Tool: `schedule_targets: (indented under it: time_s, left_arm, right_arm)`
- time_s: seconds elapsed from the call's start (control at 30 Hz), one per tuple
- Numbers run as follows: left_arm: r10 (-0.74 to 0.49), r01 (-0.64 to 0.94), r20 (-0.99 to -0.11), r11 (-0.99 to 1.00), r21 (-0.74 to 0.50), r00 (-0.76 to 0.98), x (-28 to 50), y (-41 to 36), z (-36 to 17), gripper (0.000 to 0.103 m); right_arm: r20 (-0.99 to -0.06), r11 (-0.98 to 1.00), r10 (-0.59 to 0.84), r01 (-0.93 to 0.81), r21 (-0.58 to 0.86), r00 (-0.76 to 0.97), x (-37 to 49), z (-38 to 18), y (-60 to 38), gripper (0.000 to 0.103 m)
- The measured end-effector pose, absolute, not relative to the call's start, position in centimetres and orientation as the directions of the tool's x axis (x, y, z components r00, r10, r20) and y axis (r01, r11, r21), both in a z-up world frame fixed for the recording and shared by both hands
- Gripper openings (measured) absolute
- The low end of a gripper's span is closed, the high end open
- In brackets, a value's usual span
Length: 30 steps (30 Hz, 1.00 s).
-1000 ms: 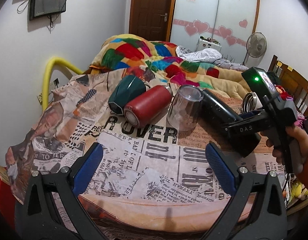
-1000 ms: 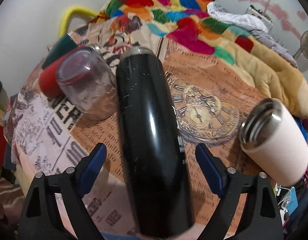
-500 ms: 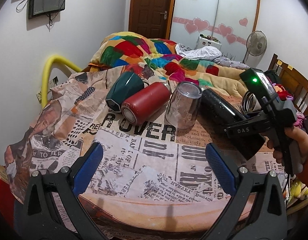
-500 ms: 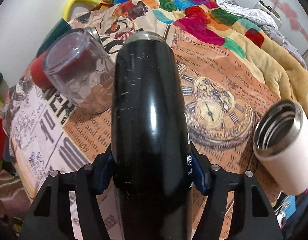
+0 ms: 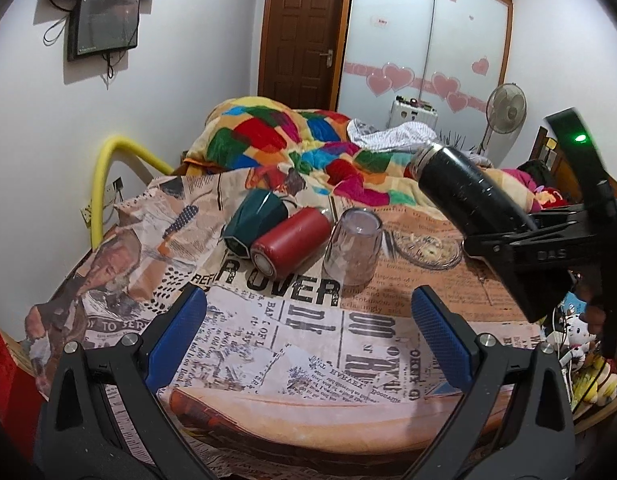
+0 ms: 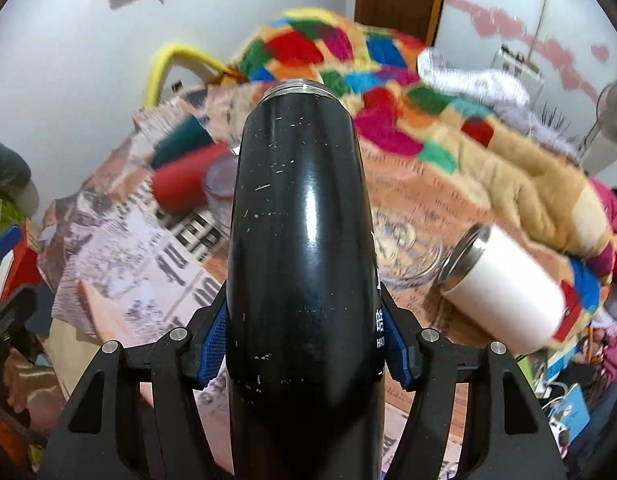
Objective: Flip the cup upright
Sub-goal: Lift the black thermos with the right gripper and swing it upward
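Right claw [image 6: 304, 354] clenched around black cup [image 6: 300, 240], gripped low on the body, tilted mouth-up off the table, presumably for standing upright. Left claw [image 5: 308, 336] released, idle, clear glass [image 5: 353, 250] just ahead.

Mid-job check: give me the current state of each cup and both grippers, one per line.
black flask: gripped, lifted off the cloth, tilted, open mouth raised.
right gripper: shut on black flask.
left gripper: open, holding nothing.
clear cup: upside down, mouth on the cloth.
red cup: lying on its side.
green cup: lying on its side.
white cup: on its side, mouth open.
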<state>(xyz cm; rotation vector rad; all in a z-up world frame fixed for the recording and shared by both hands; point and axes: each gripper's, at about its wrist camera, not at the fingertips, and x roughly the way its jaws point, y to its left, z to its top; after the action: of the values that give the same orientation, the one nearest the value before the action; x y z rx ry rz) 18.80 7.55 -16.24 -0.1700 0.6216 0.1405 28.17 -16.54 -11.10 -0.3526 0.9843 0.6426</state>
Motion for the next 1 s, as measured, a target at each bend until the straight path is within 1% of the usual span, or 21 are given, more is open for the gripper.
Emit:
schedule_targets:
  time_s: [0.13,0.3,0.47,0.7,1.0]
  left_arm:
    - [0.081,-0.179,-0.576,0.977,-0.115,0.813,18.0,7.3,-15.5,0.103]
    - [0.081,-0.177,-0.581,0.978,-0.11,0.81,17.4,7.1,-15.4,0.103]
    - [0.088,-0.187,-0.603,0.977,-0.102,0.793,17.1,7.3,-16.4,0.103]
    - [0.087,-0.218,-0.654,0.968,-0.121,0.752,17.2,8.4,-18.6,0.103]
    - [0.082,-0.237,-0.7,0.963,-0.129,0.71,18.1,9.1,-21.1,0.103]
  right_arm:
    - [-0.835,0.73,0.385,-0.683,0.014,0.394,25.7,-9.8,-16.2,0.062]
    - [-0.842,0.682,0.412,-0.731,0.033,0.347,23.1,-11.3,-15.4,0.062]
    - [-0.876,0.64,0.396,-0.766,0.05,0.274,22.3,-15.4,-13.8,0.062]
    - [-0.919,0.624,0.342,-0.778,0.068,0.194,24.0,-21.4,-11.6,0.062]
    - [-0.932,0.625,0.306,-0.78,0.043,0.194,25.7,-24.3,-11.0,0.062]
